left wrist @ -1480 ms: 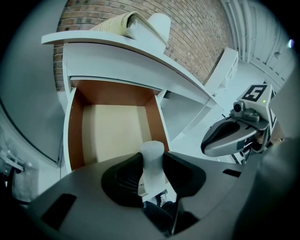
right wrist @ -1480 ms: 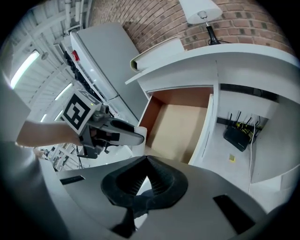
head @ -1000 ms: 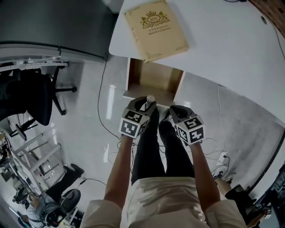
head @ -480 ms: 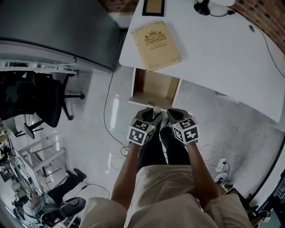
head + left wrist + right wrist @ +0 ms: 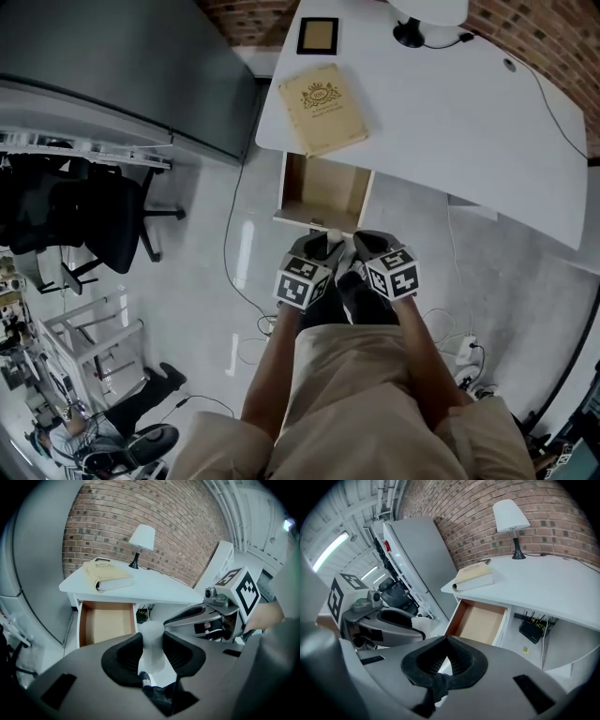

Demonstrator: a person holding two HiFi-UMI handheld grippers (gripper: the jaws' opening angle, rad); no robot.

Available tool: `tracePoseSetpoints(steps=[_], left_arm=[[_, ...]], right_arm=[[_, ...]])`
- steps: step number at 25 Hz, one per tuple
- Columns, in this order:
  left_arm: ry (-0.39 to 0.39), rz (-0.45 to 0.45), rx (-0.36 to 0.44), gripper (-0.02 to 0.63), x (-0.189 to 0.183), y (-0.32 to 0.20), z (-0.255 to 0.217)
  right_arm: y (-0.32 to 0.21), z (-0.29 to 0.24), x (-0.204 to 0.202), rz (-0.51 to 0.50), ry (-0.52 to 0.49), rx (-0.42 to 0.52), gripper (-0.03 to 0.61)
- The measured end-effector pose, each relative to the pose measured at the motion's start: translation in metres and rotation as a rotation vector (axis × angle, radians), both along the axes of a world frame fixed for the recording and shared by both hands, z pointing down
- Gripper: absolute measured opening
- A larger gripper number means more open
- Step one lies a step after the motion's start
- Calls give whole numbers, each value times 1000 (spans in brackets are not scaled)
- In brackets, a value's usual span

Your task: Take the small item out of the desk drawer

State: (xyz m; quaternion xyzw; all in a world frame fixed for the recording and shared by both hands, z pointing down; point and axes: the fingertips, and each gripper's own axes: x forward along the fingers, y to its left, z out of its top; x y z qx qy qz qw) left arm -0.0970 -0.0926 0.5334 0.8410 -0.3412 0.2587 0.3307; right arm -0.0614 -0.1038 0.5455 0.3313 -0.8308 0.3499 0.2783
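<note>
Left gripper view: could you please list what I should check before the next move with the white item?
1. Item clamped by left gripper: ok.
2. Item clear of drawer: ok.
3. Drawer emptied: ok, bare bottom.
4. Drawer shut: not ok, it stands open.
5. Empty right gripper: ok, shut on nothing.
6. Bare desk to set the item down: ok, beside book.

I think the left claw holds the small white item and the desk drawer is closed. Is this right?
Not quite. The left claw does hold the small white item, but the desk drawer is open, as the left gripper view shows.
</note>
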Motion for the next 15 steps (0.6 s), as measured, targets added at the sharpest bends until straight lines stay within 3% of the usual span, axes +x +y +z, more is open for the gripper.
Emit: tracePoseSetpoints(steps=[8, 15], left_arm=[[-4, 13, 28, 146, 4, 4, -23], [-31, 121, 37, 146, 13, 15, -33]], right_arm=[[8, -34, 2, -48, -37, 51, 25], [17, -62, 2, -102, -78, 99, 24]])
